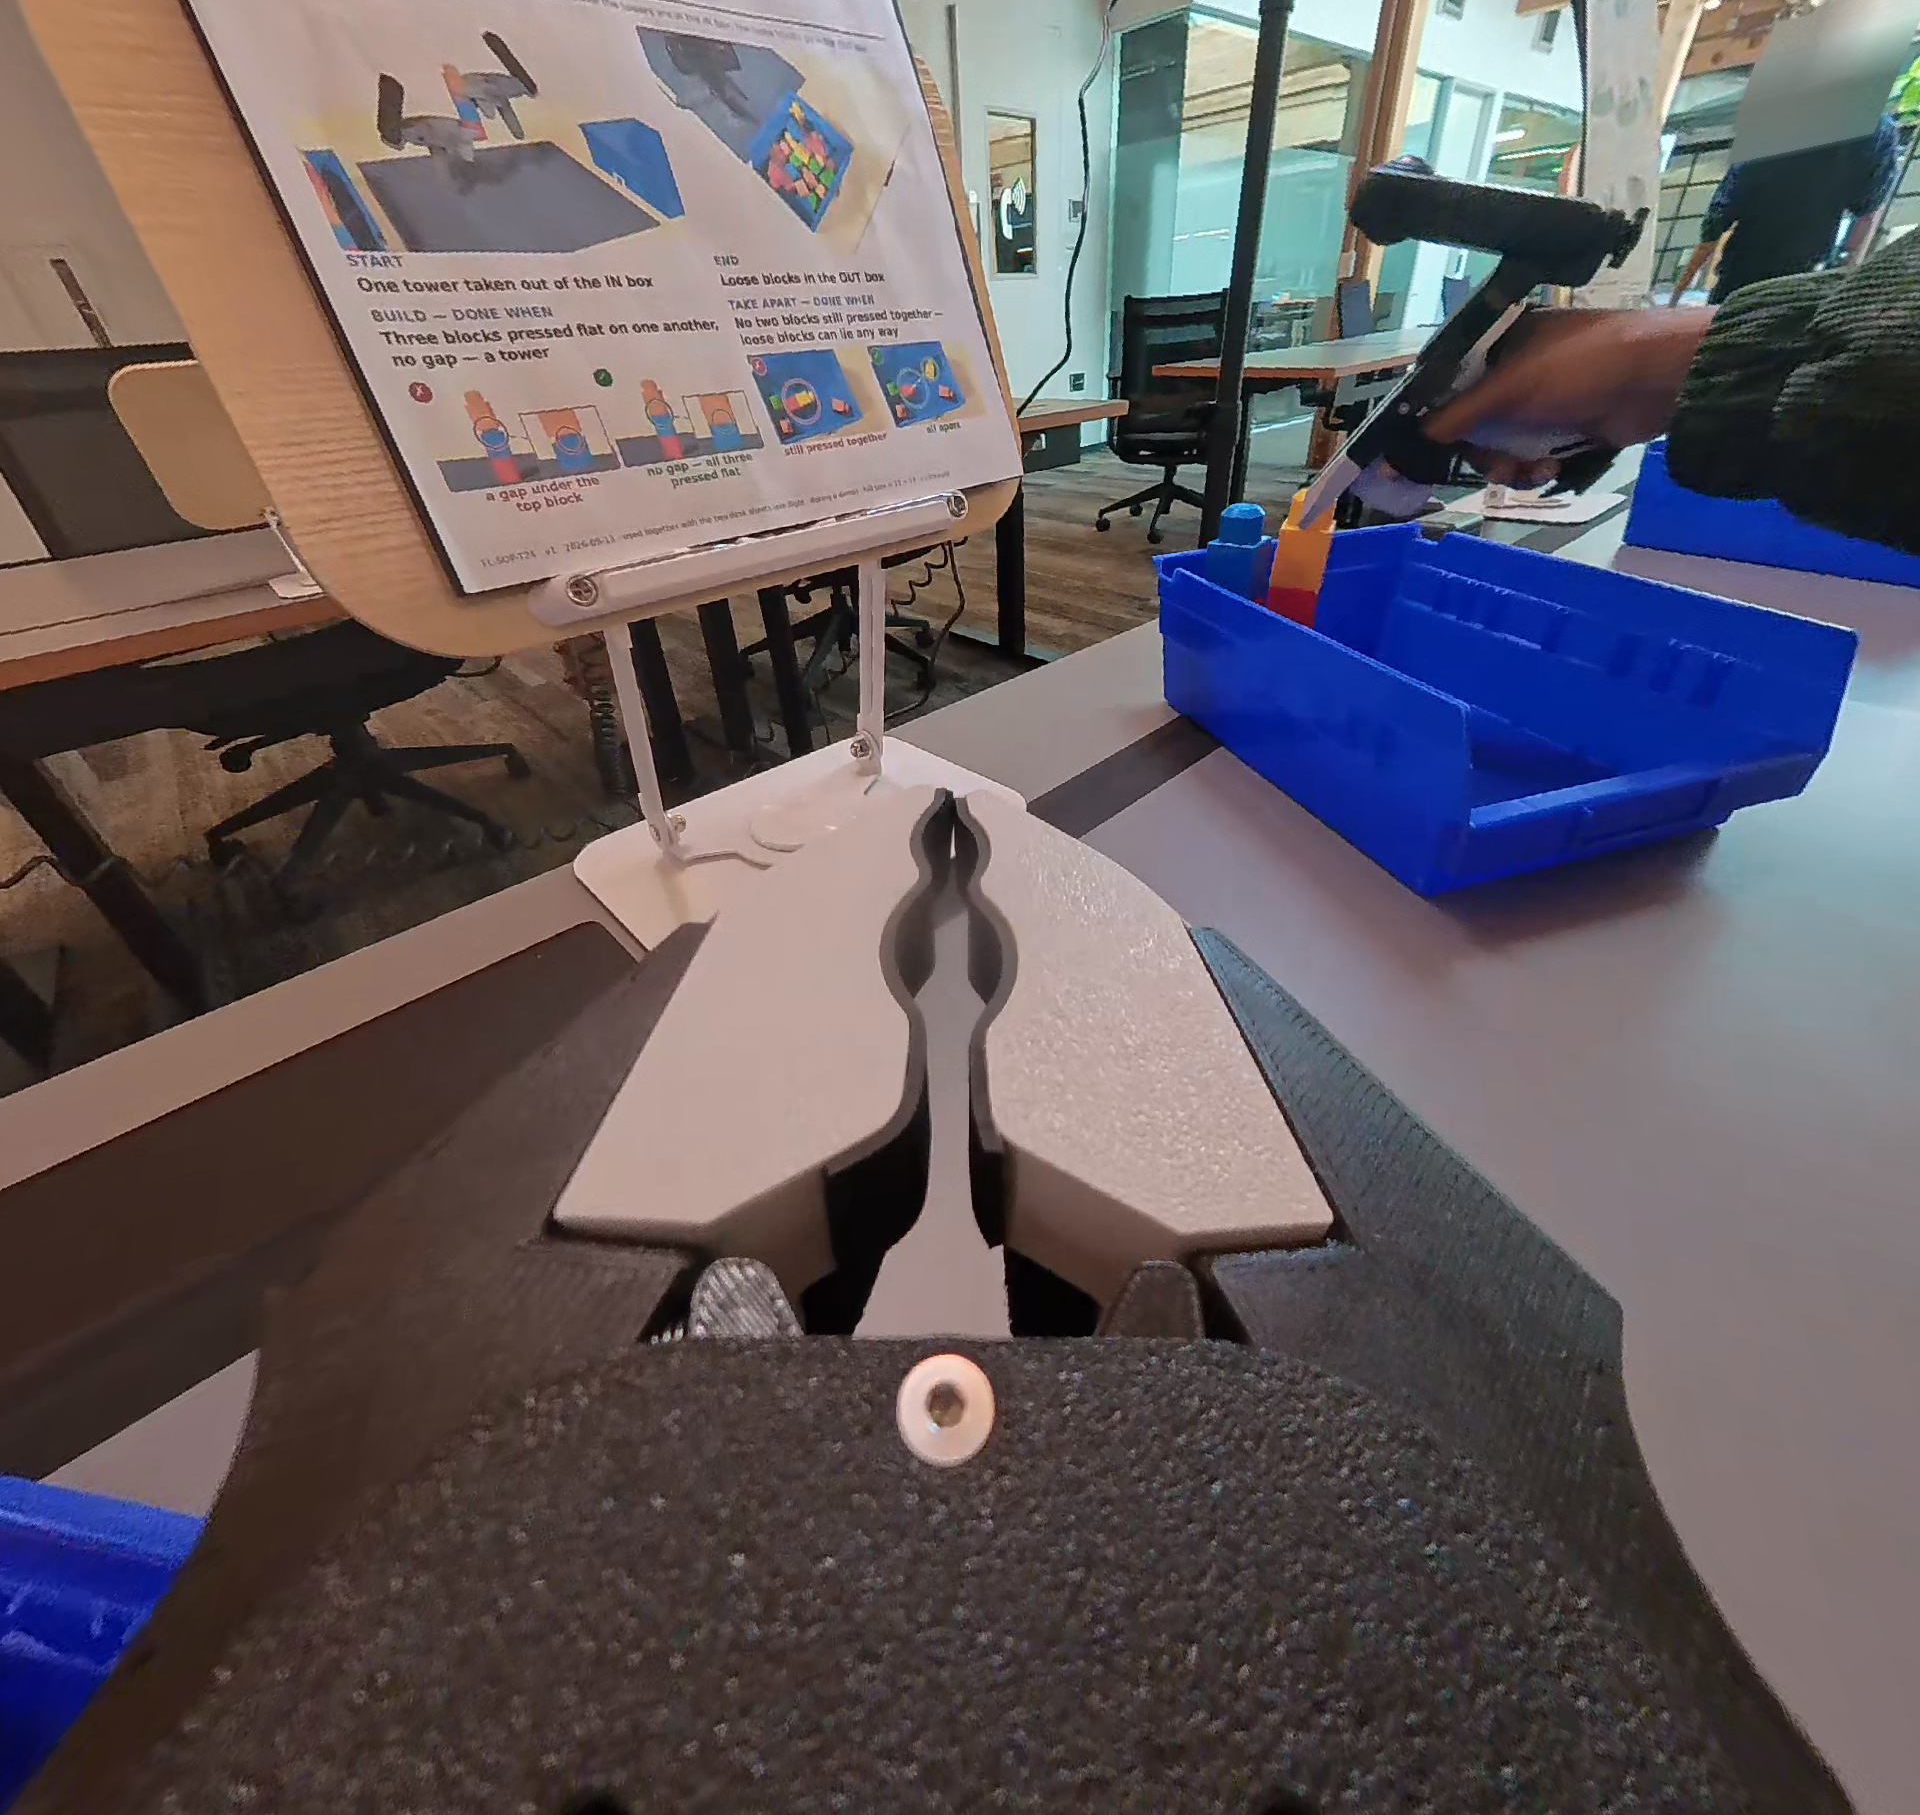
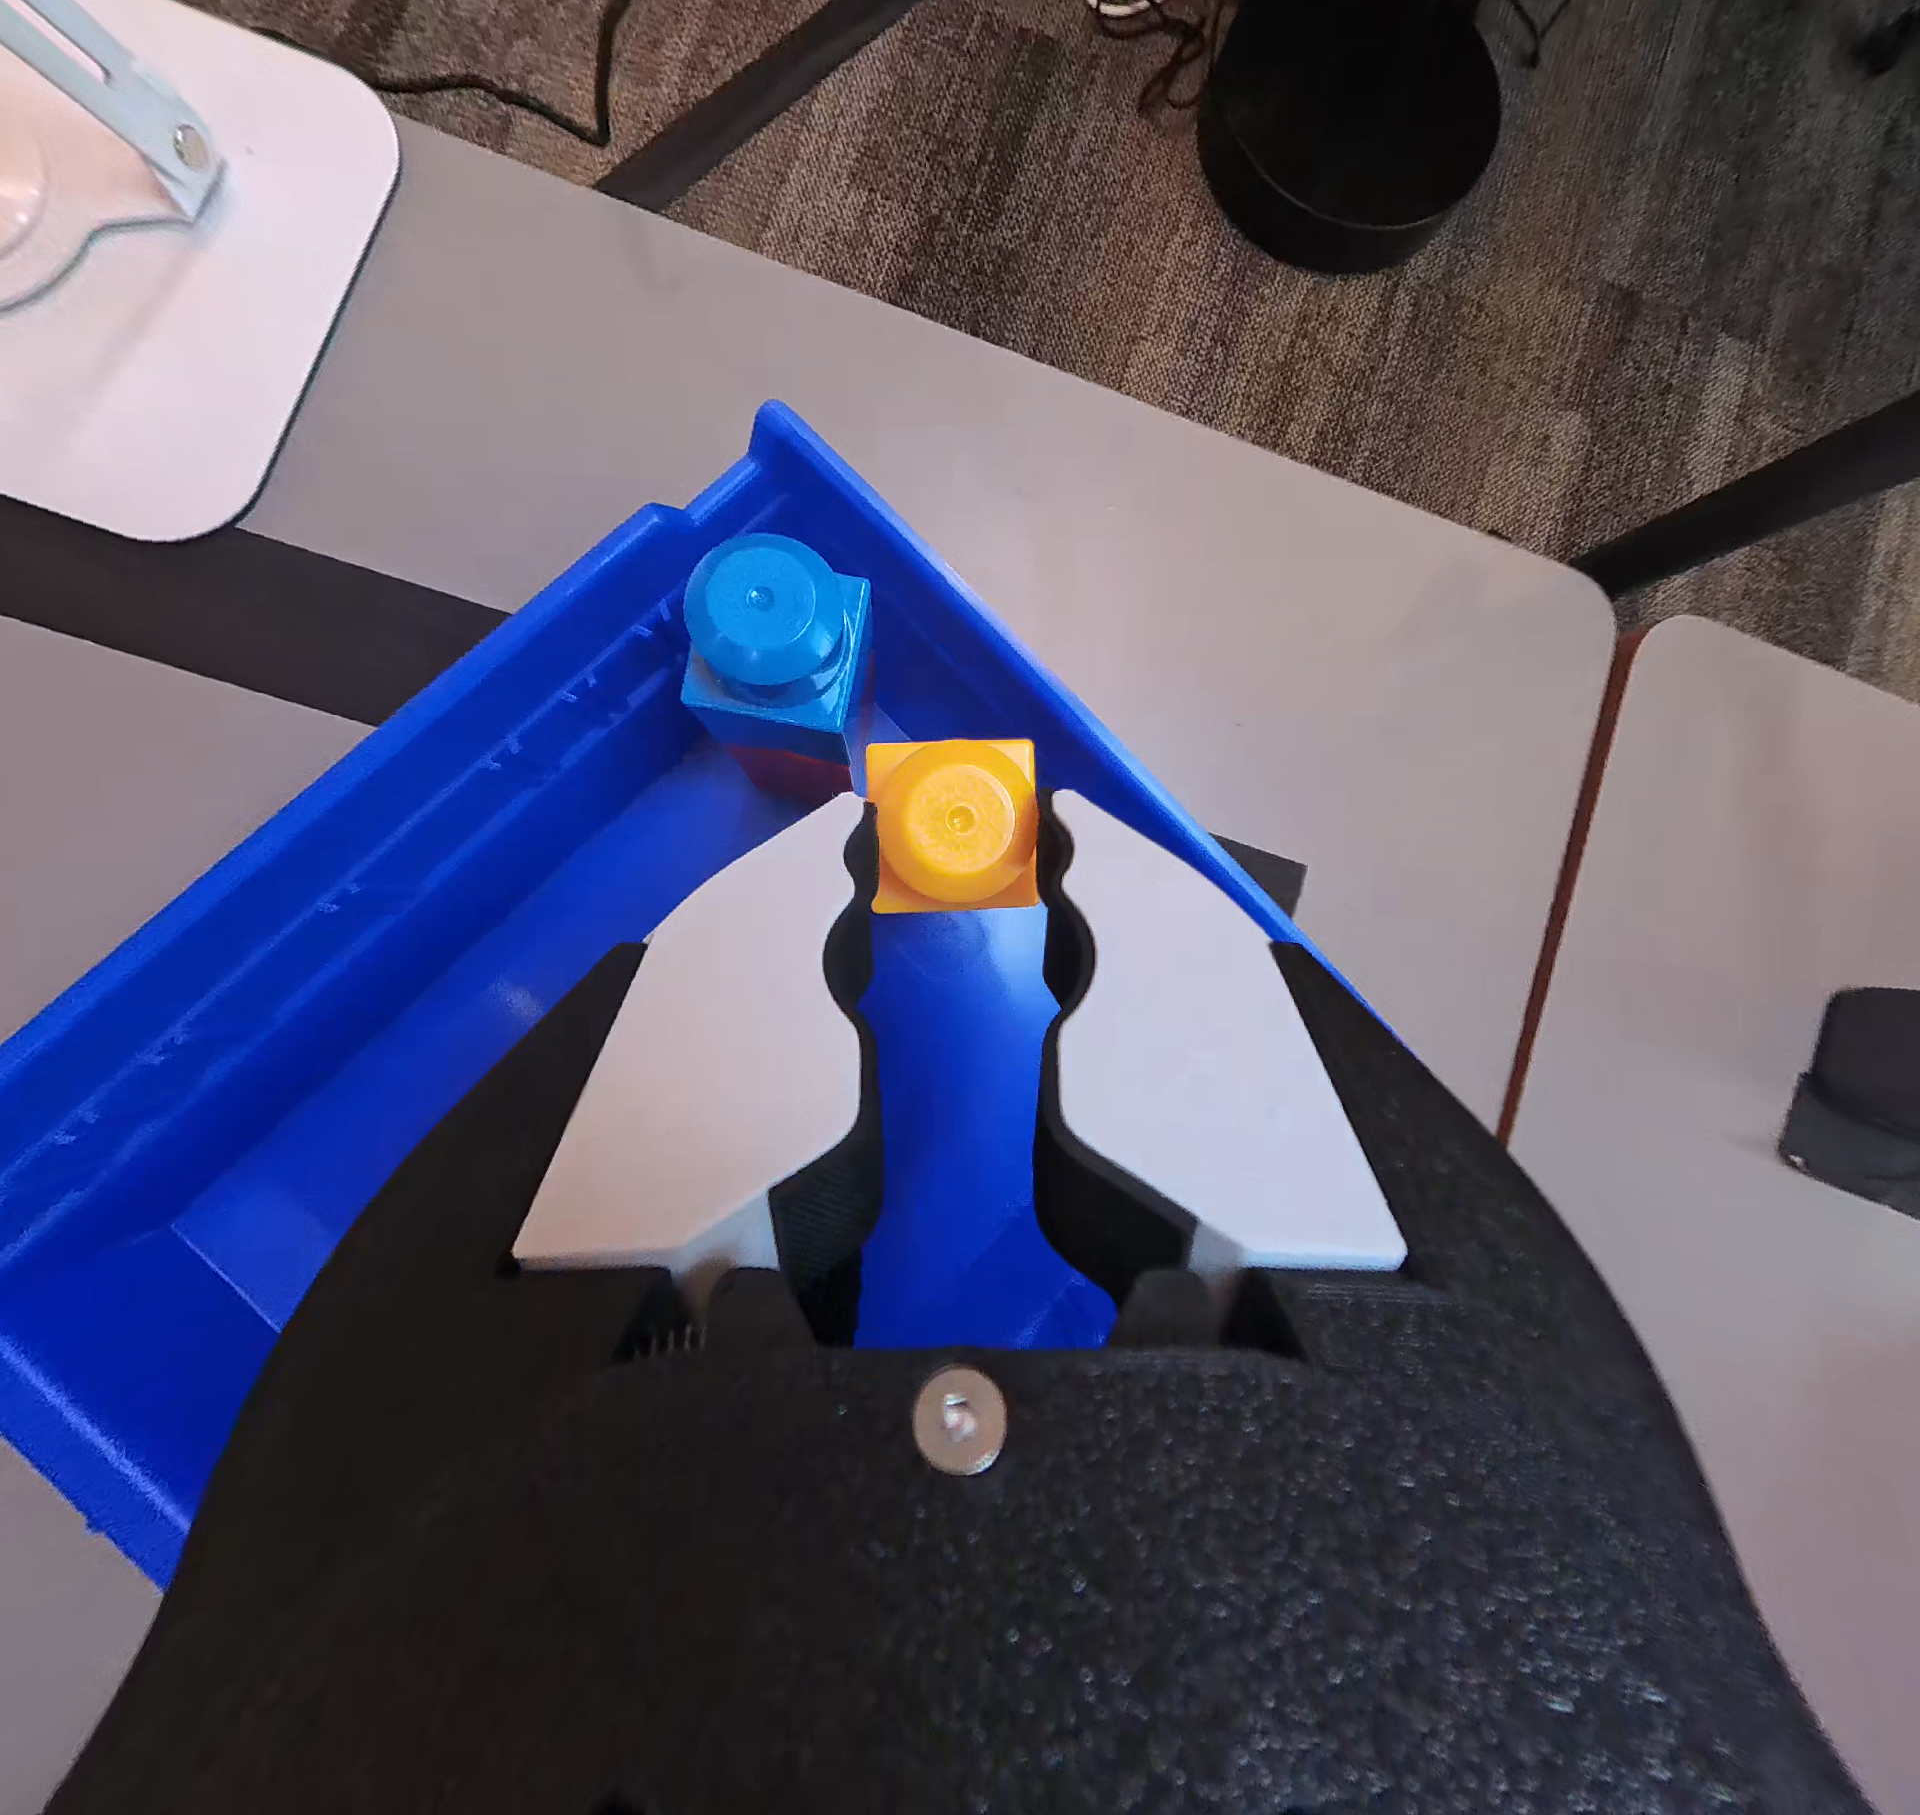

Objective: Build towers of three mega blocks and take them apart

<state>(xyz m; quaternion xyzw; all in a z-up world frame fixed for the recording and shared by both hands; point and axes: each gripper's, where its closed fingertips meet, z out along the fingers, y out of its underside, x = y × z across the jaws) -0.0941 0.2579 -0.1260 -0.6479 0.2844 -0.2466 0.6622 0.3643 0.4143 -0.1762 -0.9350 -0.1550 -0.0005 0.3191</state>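
Observation:
A blue bin [image 1: 1351, 726] stands on the grey table at the right. In its far corner stand two block towers: one with an orange top [image 1: 1304, 544] over a red block, and one with a blue top [image 1: 1242, 539]. My right gripper [image 1: 1325, 503], held by a hand, reaches down into the bin. In the right wrist view the right gripper [image 2: 956, 809] is shut on the orange-topped tower [image 2: 954, 823], a fingertip on each side. The blue-topped tower [image 2: 769, 622] stands just behind it against the bin wall [image 2: 416, 830]. My left gripper [image 1: 951, 809] is shut and empty, low over the table.
A document stand with an instruction sheet [image 1: 623, 207] sits on a white base [image 1: 727, 861] right ahead of the left gripper; the base also shows in the right wrist view [image 2: 156, 311]. More blue bins are at far right [image 1: 1766, 518] and bottom left [image 1: 62, 1609]. The table's far edge runs behind the bin.

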